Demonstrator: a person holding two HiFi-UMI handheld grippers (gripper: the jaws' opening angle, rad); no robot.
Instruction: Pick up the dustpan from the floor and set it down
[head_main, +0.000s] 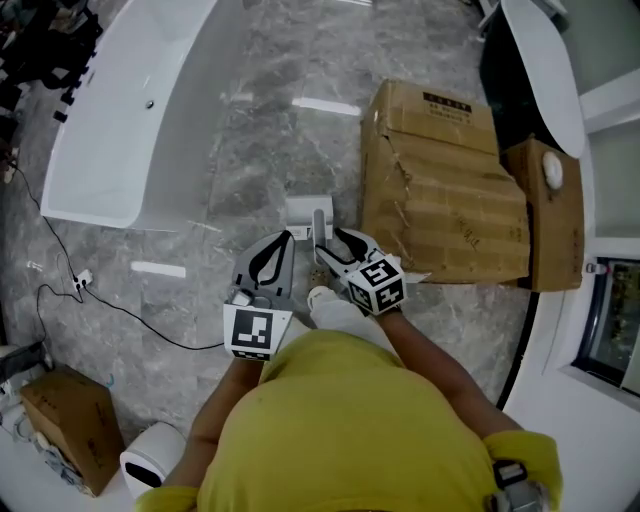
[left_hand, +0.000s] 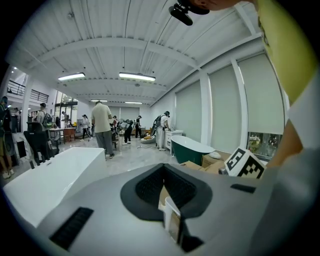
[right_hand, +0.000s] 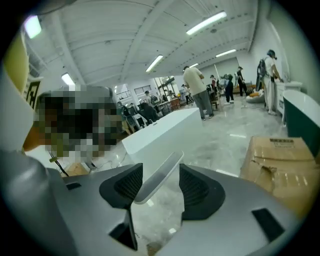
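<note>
The white dustpan rests on the grey marble floor just ahead of me, beside a big cardboard box. Its pale handle rises toward my right gripper. In the right gripper view the handle slants up between the black pads of my right gripper. It lies near the left pad, with a gap to the right pad, so the jaws stand open around it. My left gripper hovers just left of the dustpan. In its own view the left gripper has its tips together and grips nothing.
A torn cardboard box lies right of the dustpan, with a smaller box behind it. A white bathtub stands at the upper left. A black cable crosses the floor on the left. Several people stand far off.
</note>
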